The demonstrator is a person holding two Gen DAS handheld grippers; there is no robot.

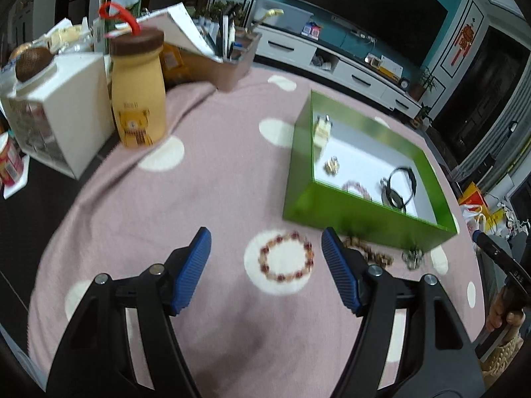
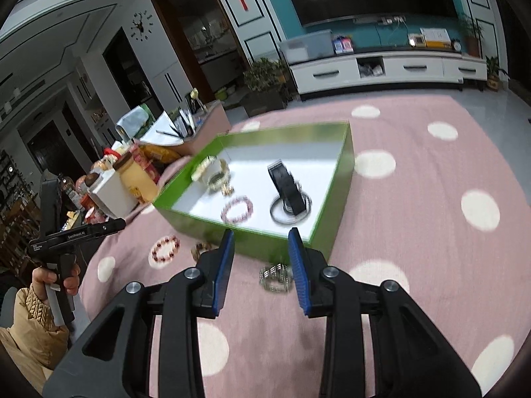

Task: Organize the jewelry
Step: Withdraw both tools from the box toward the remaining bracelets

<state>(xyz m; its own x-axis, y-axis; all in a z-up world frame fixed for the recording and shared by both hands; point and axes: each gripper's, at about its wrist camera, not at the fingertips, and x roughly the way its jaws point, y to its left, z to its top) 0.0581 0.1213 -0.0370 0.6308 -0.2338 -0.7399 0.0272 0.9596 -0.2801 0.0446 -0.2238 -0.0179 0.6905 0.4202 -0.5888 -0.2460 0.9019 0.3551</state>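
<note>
Red-and-amber beaded bracelet, lower centre of left wrist view, flat on white dot of pink dotted cloth. Prob. light, floppy on elastic, beads slippery; best pinched across one side of ring, not whole loop. Beads round, alternating dark red w/ pale.

Left gripper spread wide, empty, jaws either side of it, not touching.

Right gripper part-open, empty, silver metal link bracelet betw. jaws, untouched. Green cardboard box just beyond, upper centre, some pieces inside.
</note>
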